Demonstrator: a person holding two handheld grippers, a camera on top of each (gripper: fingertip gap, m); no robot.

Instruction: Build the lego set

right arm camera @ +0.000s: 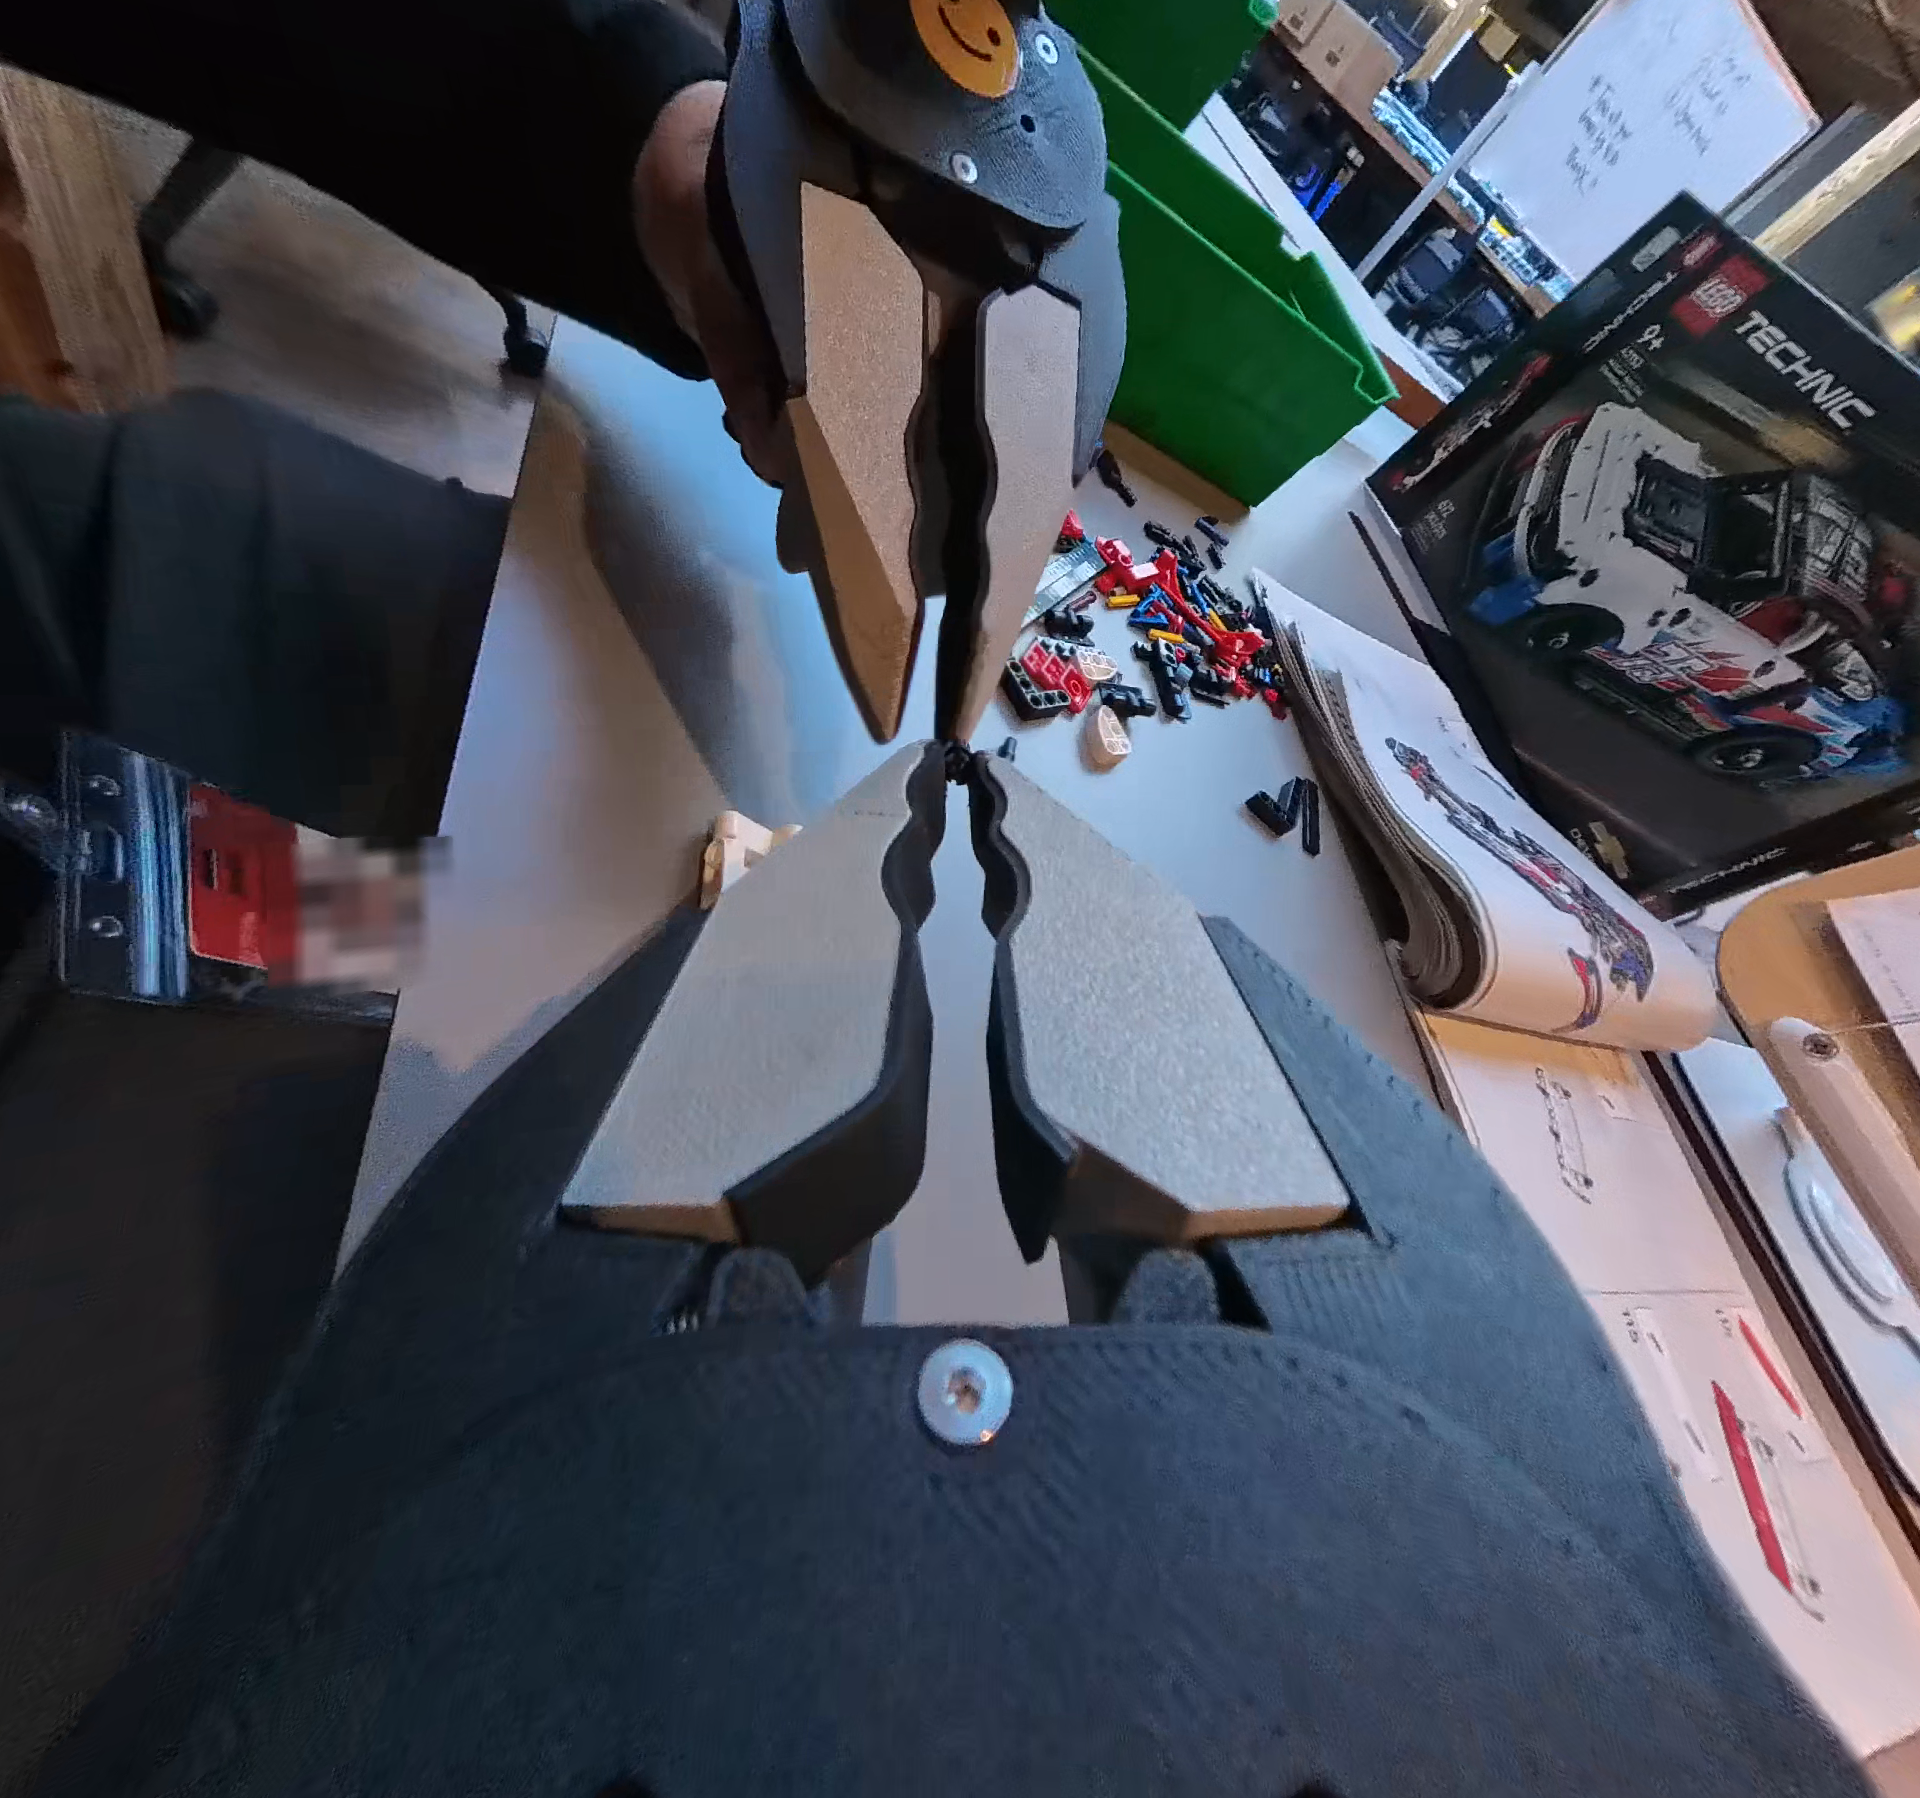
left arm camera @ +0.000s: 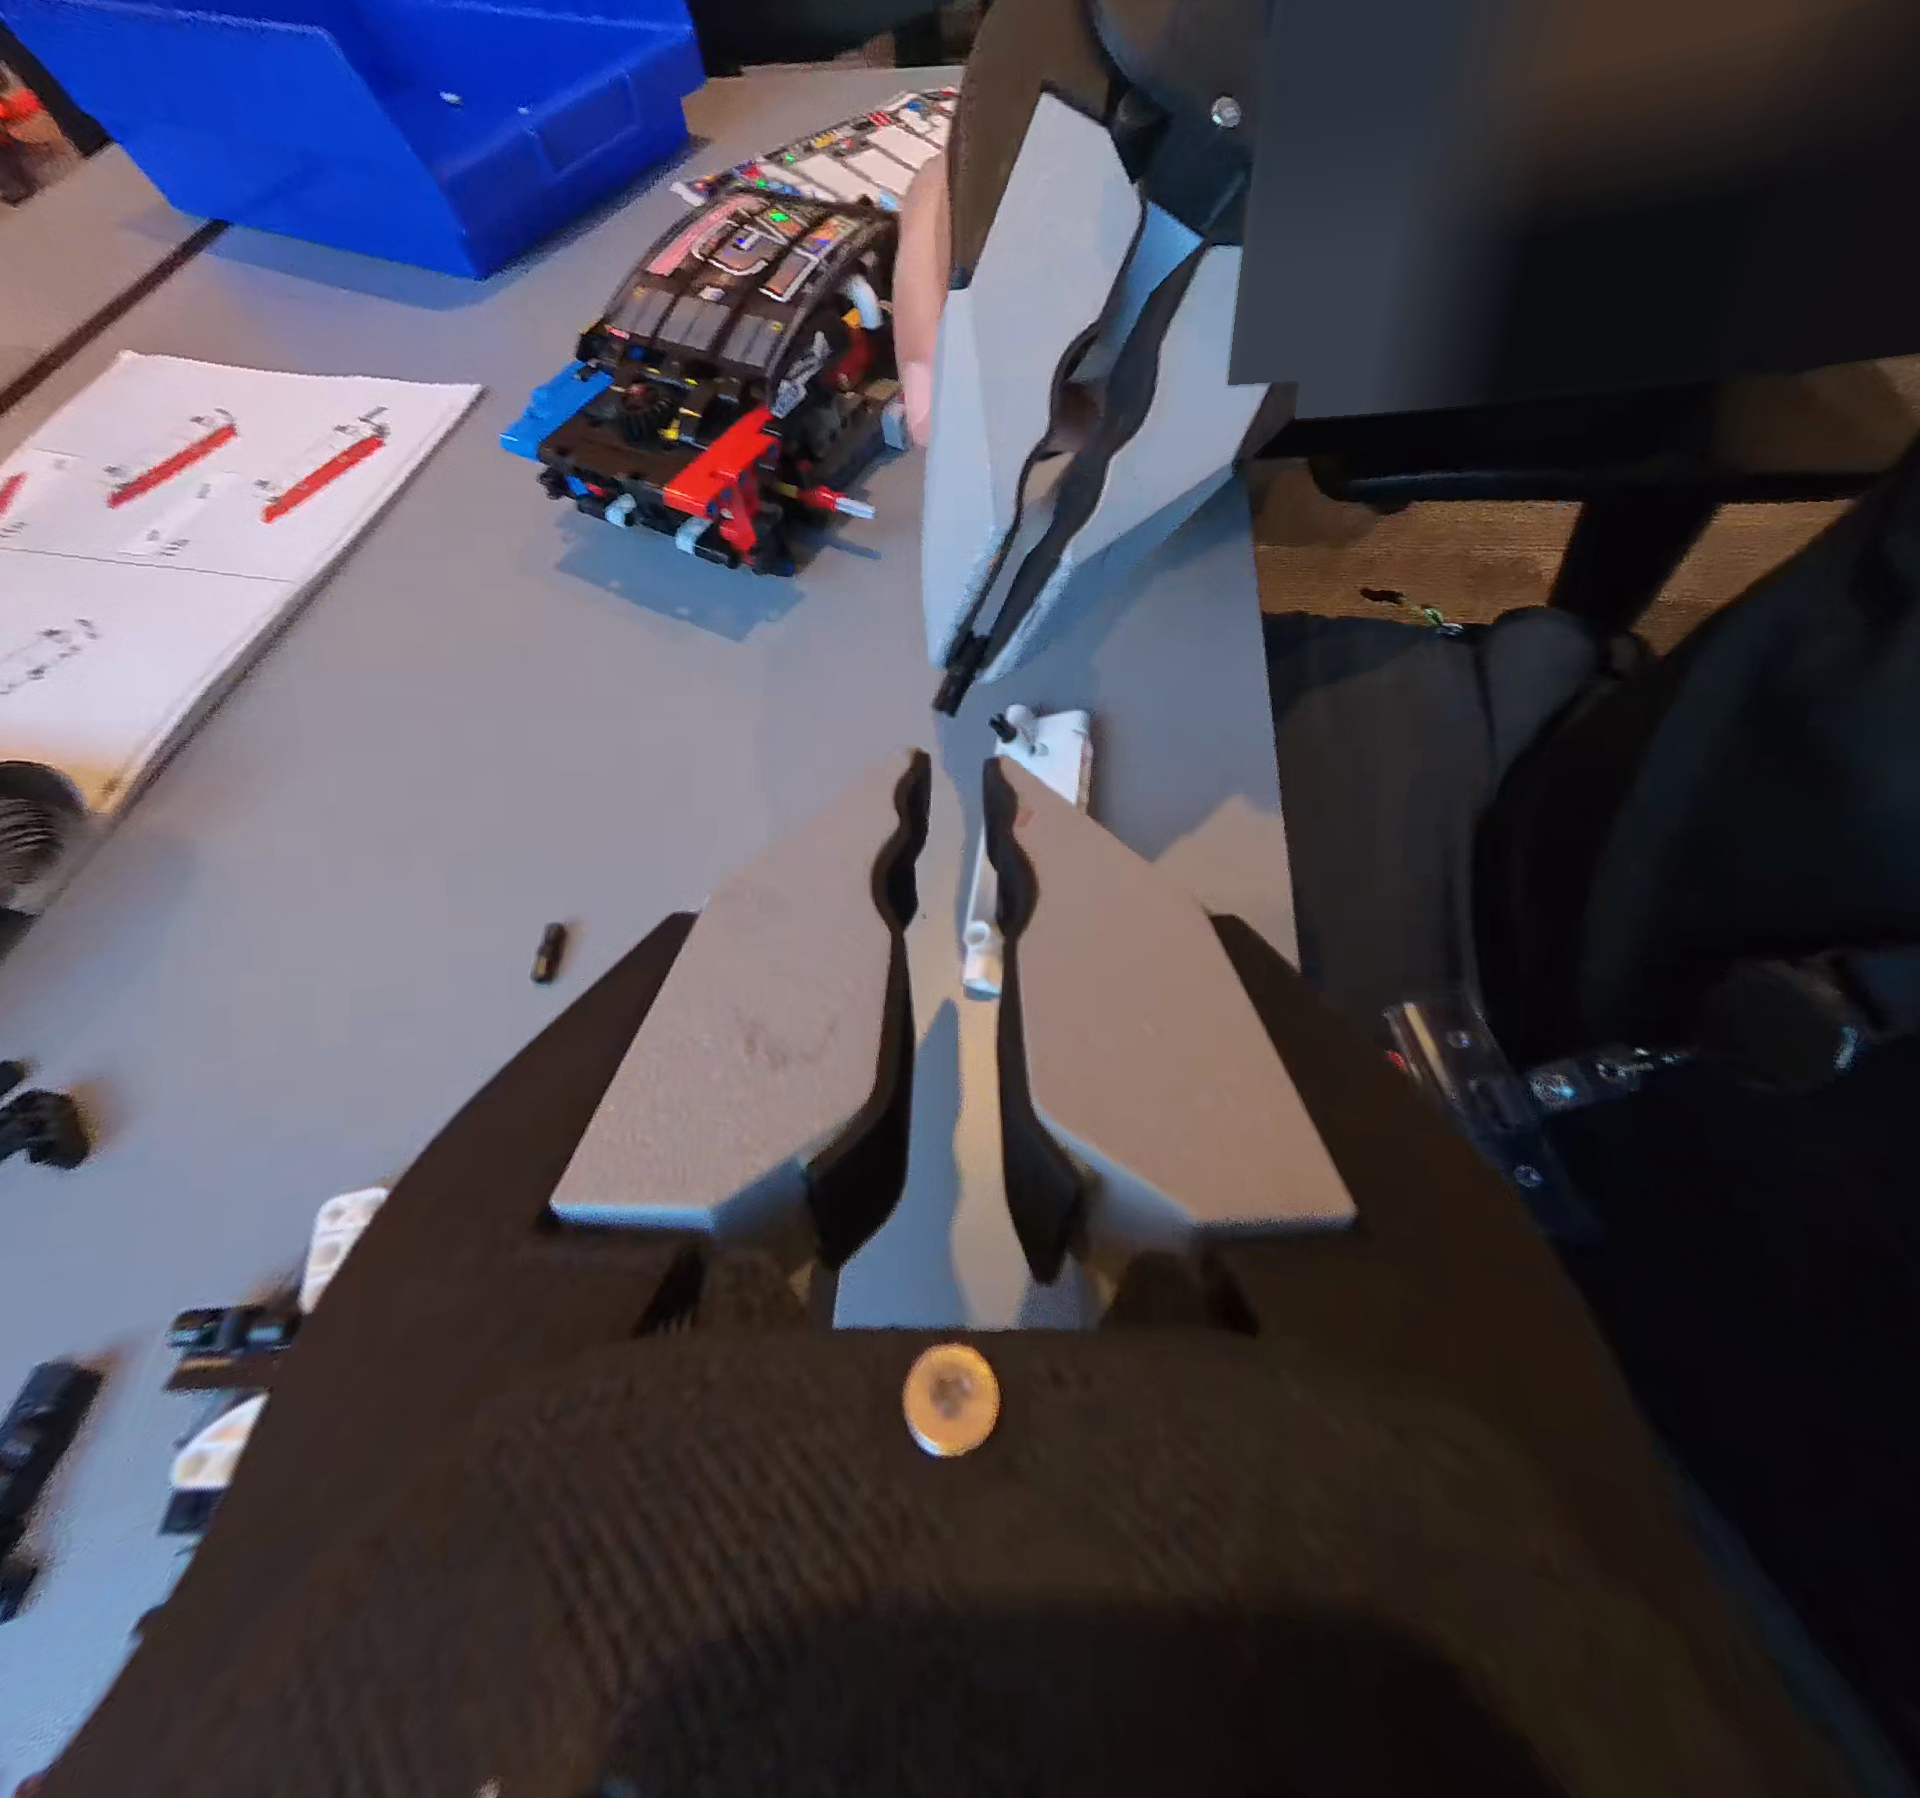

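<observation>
My left gripper (left arm camera: 956,766) hovers low over the grey table (left arm camera: 520,761) with its jaws almost closed and nothing between them. A white Lego beam (left arm camera: 1044,740) lies on the table just under and past its right finger; it also shows in the right wrist view (right arm camera: 732,860). My right gripper (right arm camera: 951,761) is shut on a small black pin (right arm camera: 953,763) and meets the left gripper (right arm camera: 935,725) tip to tip. In the left wrist view the right gripper (left arm camera: 954,683) points down just beyond my fingertips. The part-built black, red and blue car (left arm camera: 727,377) stands farther back.
An open instruction booklet (left arm camera: 208,522) and blue bins (left arm camera: 395,86) lie to the left, with a loose black pin (left arm camera: 548,950). A pile of loose pieces (right arm camera: 1164,616), the set's box (right arm camera: 1683,553) and green bins (right arm camera: 1216,294) are beyond. The table edge (left arm camera: 1262,605) is close on the right.
</observation>
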